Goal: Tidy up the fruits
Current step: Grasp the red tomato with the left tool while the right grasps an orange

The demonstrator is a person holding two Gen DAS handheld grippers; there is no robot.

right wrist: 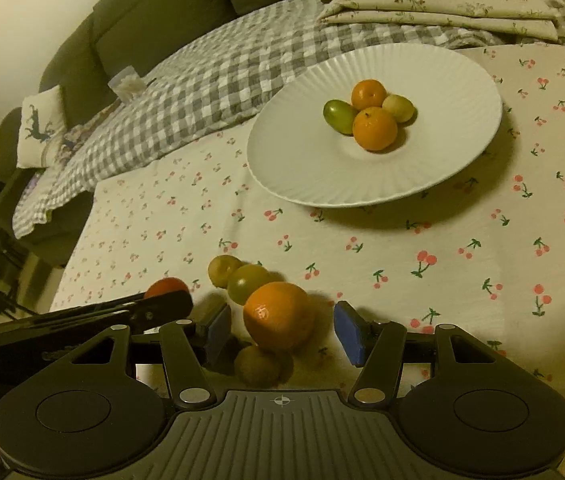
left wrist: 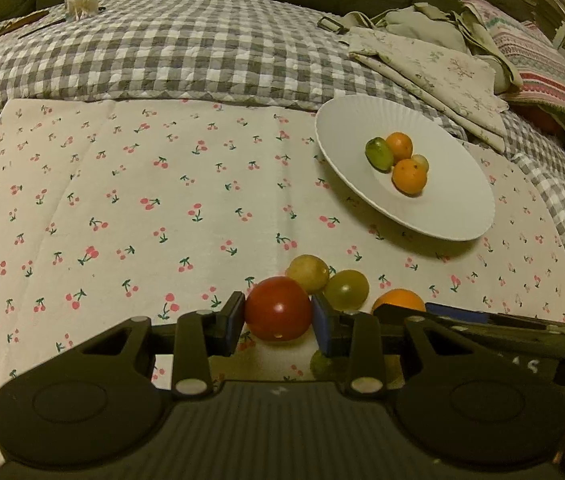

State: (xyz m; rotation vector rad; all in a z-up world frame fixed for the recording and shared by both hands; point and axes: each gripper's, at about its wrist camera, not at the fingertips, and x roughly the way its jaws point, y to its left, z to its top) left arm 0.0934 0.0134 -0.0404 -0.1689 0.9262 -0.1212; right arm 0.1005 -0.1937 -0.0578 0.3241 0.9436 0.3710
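Note:
My left gripper (left wrist: pixel 278 320) is shut on a red tomato (left wrist: pixel 278 309) on the cherry-print cloth. Just beyond it lie a yellowish fruit (left wrist: pixel 307 273), a green fruit (left wrist: pixel 346 289) and an orange (left wrist: pixel 398 301). My right gripper (right wrist: pixel 282 330) is open with its pads on either side of that orange (right wrist: pixel 278 316), not touching it. A small brownish fruit (right wrist: pixel 258 365) lies under it. A white plate (right wrist: pixel 306 152) holds two oranges (right wrist: pixel 374 128), a green fruit (right wrist: pixel 338 117) and a yellow one (right wrist: pixel 399 107); the plate also shows in the left wrist view (left wrist: pixel 454 208).
A grey checked quilt (left wrist: pixel 186 52) covers the far half of the surface. Folded floral cloths (left wrist: pixel 434 68) lie behind the plate. A small container of cotton swabs (left wrist: pixel 81 0) stands at the far left. A dark sofa (right wrist: pixel 154 12) runs along the back.

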